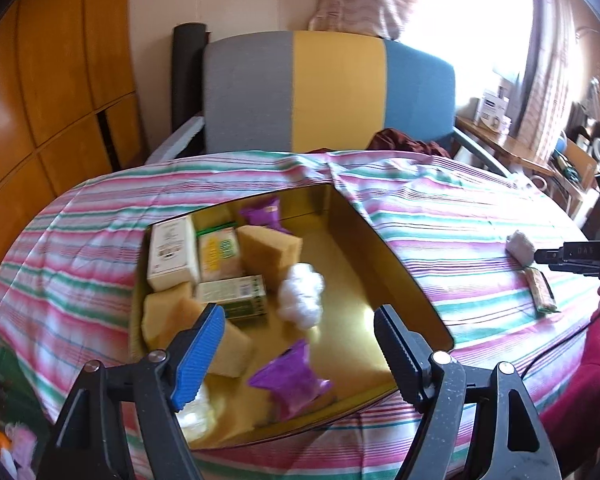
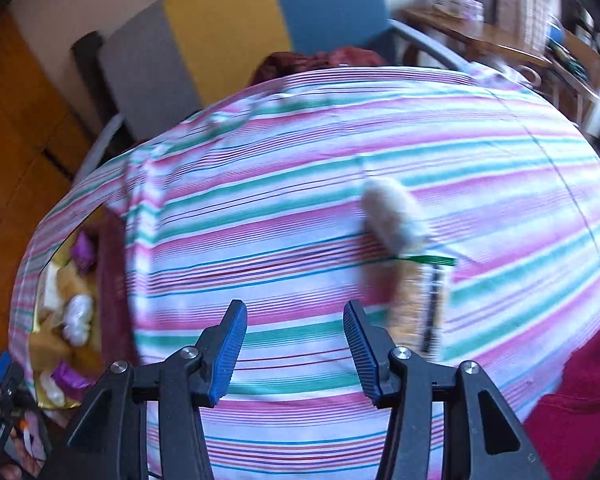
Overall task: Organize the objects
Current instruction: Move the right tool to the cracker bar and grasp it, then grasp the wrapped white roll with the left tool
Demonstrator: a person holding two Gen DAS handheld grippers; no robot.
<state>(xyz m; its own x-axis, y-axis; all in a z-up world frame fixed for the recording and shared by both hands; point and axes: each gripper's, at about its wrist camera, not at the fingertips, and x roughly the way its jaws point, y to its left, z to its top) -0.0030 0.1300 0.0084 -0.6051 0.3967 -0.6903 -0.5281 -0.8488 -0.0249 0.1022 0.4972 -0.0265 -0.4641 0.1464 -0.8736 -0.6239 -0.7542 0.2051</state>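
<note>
The fingers [image 1: 400, 354] of the left gripper [image 1: 300, 356] stand wide with nothing between them, poised above the near end of the gold tin [image 1: 384, 256], which already holds small boxes [image 1: 172, 256], yellow sponges [image 1: 270, 250], a cotton ball [image 1: 302, 294] and purple packets [image 1: 290, 380]; it looks placed to steady or tend the tin. The right gripper [image 2: 296, 354] has its fingers [image 2: 230, 354] narrower but apart and empty, aimed down at the striped cloth [image 2: 300, 160] on the worktop. Just beyond and to the right lie a white fluffy lump [image 2: 392, 212] and a snack bar [image 2: 424, 300], touching or nearly so, still outside the tin. Judging by its aim, the right gripper is heading for one of these.
</note>
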